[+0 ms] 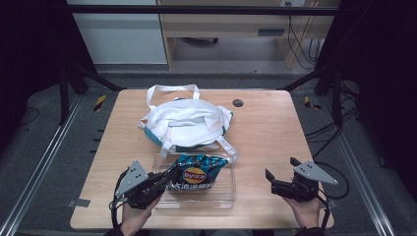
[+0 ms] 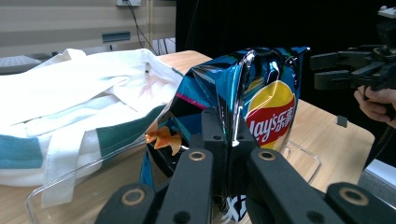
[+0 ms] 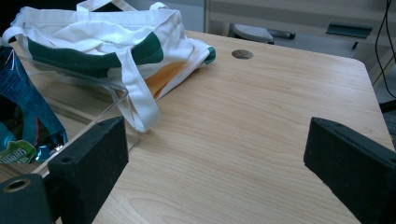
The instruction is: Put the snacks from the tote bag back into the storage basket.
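Observation:
A blue Lay's chip bag (image 1: pixel 196 175) lies over a clear plastic tray (image 1: pixel 223 196) near the table's front edge. My left gripper (image 1: pixel 166 180) is shut on the bag's left end; in the left gripper view the bag (image 2: pixel 261 107) stands pinched between the jaws at the left gripper (image 2: pixel 229 140). A white tote bag with green trim (image 1: pixel 184 123) lies crumpled behind the tray, one strap draped over the tray's rim. My right gripper (image 1: pixel 280 178) hovers open at the front right, holding nothing; in the right gripper view the right gripper (image 3: pixel 215 144) frames bare wood.
The wooden table (image 1: pixel 265 128) has a round cable hole (image 1: pixel 238 103) at the back right. Free room lies on the table's right half. In the right gripper view the tote bag (image 3: pixel 107 42) and tray edge (image 3: pixel 105 84) sit at the left.

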`<action>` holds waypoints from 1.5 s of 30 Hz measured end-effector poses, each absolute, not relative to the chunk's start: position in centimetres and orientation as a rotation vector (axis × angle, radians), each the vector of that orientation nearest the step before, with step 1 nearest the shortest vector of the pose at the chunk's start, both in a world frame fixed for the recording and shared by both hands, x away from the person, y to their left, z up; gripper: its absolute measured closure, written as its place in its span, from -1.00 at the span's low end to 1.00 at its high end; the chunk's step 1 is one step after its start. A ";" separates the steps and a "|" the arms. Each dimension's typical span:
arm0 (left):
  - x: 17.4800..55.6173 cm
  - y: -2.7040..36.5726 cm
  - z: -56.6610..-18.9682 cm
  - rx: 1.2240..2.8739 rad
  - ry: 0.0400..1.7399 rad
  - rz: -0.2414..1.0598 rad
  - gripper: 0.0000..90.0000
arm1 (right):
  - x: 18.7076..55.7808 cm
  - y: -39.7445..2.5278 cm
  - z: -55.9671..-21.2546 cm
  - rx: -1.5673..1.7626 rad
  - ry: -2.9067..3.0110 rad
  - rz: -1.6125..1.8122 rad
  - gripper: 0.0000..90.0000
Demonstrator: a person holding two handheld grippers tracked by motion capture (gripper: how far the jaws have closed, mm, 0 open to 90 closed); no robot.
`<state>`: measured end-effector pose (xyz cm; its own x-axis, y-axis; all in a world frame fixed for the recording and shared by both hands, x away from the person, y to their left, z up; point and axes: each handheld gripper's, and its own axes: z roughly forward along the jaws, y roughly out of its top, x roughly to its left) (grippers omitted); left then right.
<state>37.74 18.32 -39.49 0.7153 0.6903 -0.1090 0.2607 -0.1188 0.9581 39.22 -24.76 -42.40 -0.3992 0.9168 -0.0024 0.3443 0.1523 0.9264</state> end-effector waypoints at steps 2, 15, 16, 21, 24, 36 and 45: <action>38.0 18.4 -39.6 1.702 0.783 0.431 0.96 | 39.2 -24.7 -42.4 1.205 1.836 1.235 -0.85; 38.9 18.9 -40.1 1.697 0.826 0.427 0.89 | 39.3 -24.7 -42.4 1.205 1.838 1.234 -0.85; 38.9 18.9 -40.1 1.697 0.827 0.428 0.87 | 39.3 -24.8 -42.4 1.205 1.836 1.233 -0.85; 39.0 18.9 -40.1 1.696 0.836 0.439 0.85 | 39.3 -24.8 -42.4 1.206 1.836 1.232 -0.85; 39.2 18.9 -40.1 1.693 0.842 0.444 0.85 | 39.4 -24.7 -42.4 1.206 1.838 1.234 -0.85; 40.2 18.6 -39.9 1.669 0.890 0.455 0.85 | 39.5 -24.7 -42.5 1.209 1.842 1.227 -0.85; 40.9 18.4 -39.9 1.648 0.919 0.471 0.82 | 39.6 -24.7 -42.6 1.214 1.843 1.226 -0.85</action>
